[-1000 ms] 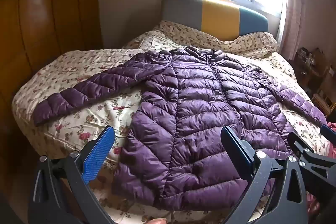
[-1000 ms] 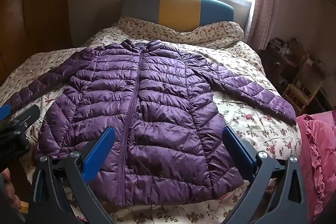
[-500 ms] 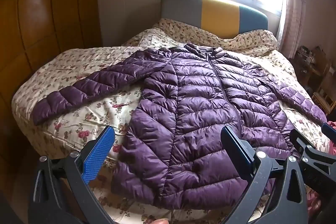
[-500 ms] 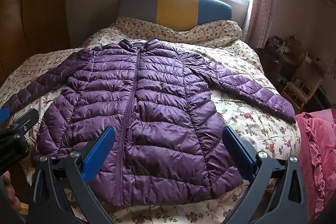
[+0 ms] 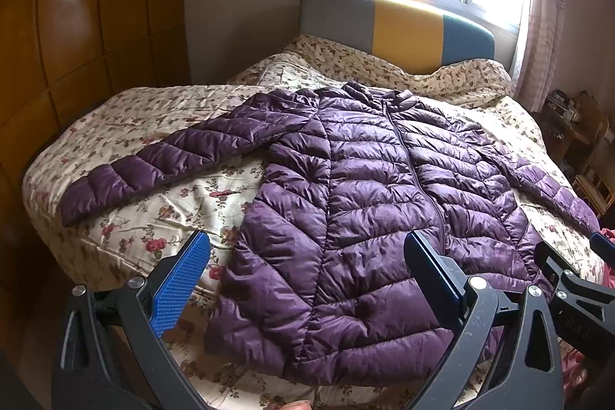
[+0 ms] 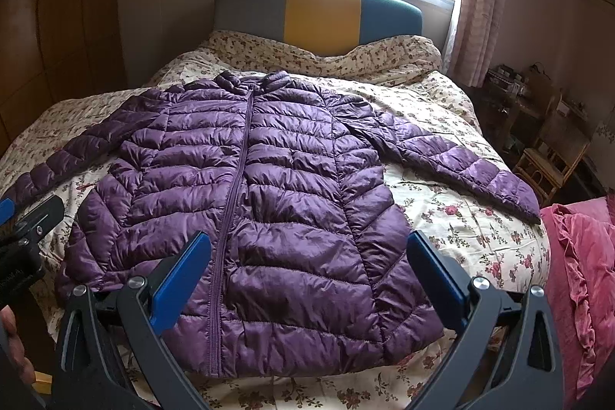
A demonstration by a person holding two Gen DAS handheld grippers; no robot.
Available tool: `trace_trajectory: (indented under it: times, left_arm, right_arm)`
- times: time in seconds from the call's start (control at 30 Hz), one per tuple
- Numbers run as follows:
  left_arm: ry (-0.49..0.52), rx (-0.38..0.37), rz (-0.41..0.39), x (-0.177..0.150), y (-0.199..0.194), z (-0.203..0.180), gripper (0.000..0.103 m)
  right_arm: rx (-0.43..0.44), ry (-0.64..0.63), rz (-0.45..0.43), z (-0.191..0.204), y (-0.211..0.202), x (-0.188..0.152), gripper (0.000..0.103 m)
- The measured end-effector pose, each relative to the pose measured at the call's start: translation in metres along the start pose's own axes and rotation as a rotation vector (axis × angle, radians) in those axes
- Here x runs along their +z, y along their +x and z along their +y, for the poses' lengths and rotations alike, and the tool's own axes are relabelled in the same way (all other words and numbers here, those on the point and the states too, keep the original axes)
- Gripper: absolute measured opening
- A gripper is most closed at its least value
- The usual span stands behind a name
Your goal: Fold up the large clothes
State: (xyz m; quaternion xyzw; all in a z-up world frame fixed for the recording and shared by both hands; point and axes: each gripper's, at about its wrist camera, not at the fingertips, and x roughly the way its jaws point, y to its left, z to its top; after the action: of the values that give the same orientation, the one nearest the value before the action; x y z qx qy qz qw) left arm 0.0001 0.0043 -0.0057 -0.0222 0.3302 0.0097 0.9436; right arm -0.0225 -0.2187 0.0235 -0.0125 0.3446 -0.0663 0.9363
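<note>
Item: purple quilted puffer jacket (image 6: 269, 202), zipped, laid face-up and flat on a floral bedspread (image 6: 461, 225). Collar is directed toward 12 o'clock, at the striped headboard (image 6: 319, 18); hem lies at 6 o'clock, nearest both tools. Both sleeves are spread outward, one toward 9 o'clock (image 5: 161, 164), one toward 3 o'clock (image 6: 461, 160). No fold is yet made.

Tools: left gripper (image 5: 307, 279) and right gripper (image 6: 309, 277) are held released, jaws wide apart, nothing grasped, poised above the hem.

Risks, as judged:
- The shell appears glossy and slick; a thin pinch is likely to be lost mid-fold.
- The padding appears springy; folded sleeves may be pushed back open.
- Only the top layer may be caught, so that front and back are separated and bunched.
- The bedspread may be pinched together with the hem and dragged.
- The 3 o'clock cuff lies near the bed edge, beside a pink cloth (image 6: 576, 256), and may slide off.
</note>
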Motion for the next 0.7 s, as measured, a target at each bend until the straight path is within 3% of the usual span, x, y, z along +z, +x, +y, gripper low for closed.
trace_trajectory:
  times: [0.7]
  left_arm:
    - [-0.007,0.000,0.002,0.0037,0.0021,0.0051,0.100]
  right_arm:
    - [-0.002,0.003,0.009,-0.0013,0.0022,-0.0006,0.101]
